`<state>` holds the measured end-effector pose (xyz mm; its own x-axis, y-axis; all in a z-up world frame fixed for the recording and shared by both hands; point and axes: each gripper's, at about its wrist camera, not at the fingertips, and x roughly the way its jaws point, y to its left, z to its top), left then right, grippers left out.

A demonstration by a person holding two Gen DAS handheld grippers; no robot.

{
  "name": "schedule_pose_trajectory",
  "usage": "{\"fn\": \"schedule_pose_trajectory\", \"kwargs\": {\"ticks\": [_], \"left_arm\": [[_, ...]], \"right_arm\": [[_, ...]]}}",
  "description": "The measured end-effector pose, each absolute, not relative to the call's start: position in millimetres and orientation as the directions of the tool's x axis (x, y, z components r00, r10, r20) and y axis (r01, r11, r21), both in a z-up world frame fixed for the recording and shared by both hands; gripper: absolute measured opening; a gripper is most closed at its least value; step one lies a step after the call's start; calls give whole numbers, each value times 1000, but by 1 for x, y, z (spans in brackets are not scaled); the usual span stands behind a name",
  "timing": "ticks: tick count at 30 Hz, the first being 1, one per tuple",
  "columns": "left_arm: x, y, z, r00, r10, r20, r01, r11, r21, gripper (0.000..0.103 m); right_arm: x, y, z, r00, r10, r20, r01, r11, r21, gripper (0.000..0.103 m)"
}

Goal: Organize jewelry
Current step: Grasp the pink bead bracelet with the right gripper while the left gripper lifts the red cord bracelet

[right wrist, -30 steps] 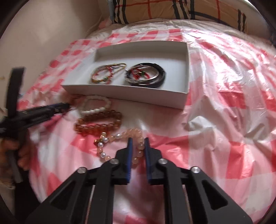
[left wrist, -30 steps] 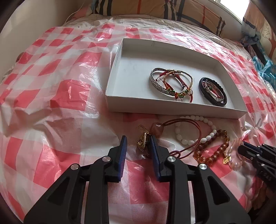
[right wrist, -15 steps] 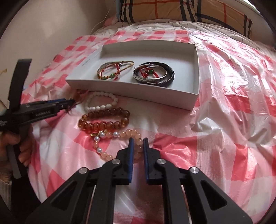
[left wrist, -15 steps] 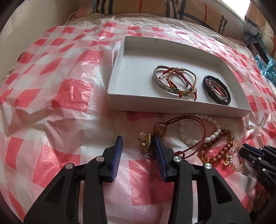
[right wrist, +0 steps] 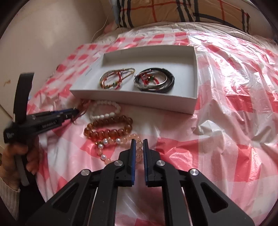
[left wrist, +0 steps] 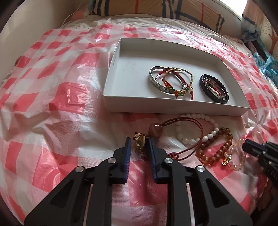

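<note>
A white box (left wrist: 173,104) (right wrist: 132,99) on the checked bed cover holds a silver bangle with red cord bracelets (left wrist: 171,83) and a black bracelet (left wrist: 214,88). In front of it lie a red-cord necklace with a brown stone (left wrist: 155,130), a white bead bracelet (left wrist: 194,137) (right wrist: 104,109), an amber bead bracelet (left wrist: 217,147) (right wrist: 107,129) and a pink bead bracelet (right wrist: 119,144). My left gripper (left wrist: 139,141) is open around the necklace's gold charm (left wrist: 140,141). My right gripper (right wrist: 139,141) has its jaws a narrow gap apart at the pink bracelet's edge.
A plaid pillow (right wrist: 182,12) lies at the head of the bed, a wall (right wrist: 43,34) to the left. The red-and-white plastic cover (left wrist: 52,104) is crumpled. Blue cloth (left wrist: 265,64) lies at the far right. The left hand (right wrist: 15,156) shows in the right wrist view.
My left gripper opened wider half a second ago and has narrowed again around the gold charm. My right gripper has stayed by the pink bracelet with its narrow gap unchanged.
</note>
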<state>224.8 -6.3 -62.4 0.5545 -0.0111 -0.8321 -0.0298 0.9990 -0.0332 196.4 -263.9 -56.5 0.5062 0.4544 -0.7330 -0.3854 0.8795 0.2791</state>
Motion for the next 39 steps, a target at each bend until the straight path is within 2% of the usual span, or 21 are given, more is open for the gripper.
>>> {"fn": "schedule_pose_trajectory", "kwargs": {"ticks": [8, 9, 11, 15, 17, 20, 28, 32, 39], "left_arm": [[225, -10, -61, 554, -11, -832, -17, 1000, -25, 14], [226, -9, -61, 553, -13, -833, -19, 999, -28, 14], [226, -9, -63, 547, -13, -837, -22, 999, -30, 15], [227, -11, -65, 544, 1, -839, -16, 1000, -9, 15], [225, -13, -63, 549, 0, -836, -1, 1000, -1, 13], [223, -12, -56, 566, -35, -824, 10, 999, -36, 13], [216, -16, -37, 647, -79, -758, 41, 997, -69, 13], [211, -21, -29, 683, -92, -725, 64, 996, -66, 13], [206, -28, -19, 720, -85, -689, 88, 996, -31, 13]], "right_arm": [[198, -263, -59, 496, 438, -750, -375, 887, 269, 9], [200, -263, -62, 490, 429, -759, -370, 890, 264, 16], [200, -260, -66, 483, 421, -768, -376, 892, 252, 19], [196, -251, -68, 496, 376, -782, -397, 900, 181, 18], [196, -255, -67, 488, 403, -775, -398, 892, 213, 10], [199, -269, -63, 464, 516, -720, -382, 850, 363, 9], [199, -290, -47, 468, 681, -564, -373, 730, 572, 9], [198, -296, -38, 481, 721, -498, -383, 684, 620, 9], [192, -297, -26, 503, 742, -443, -417, 658, 627, 9]]}}
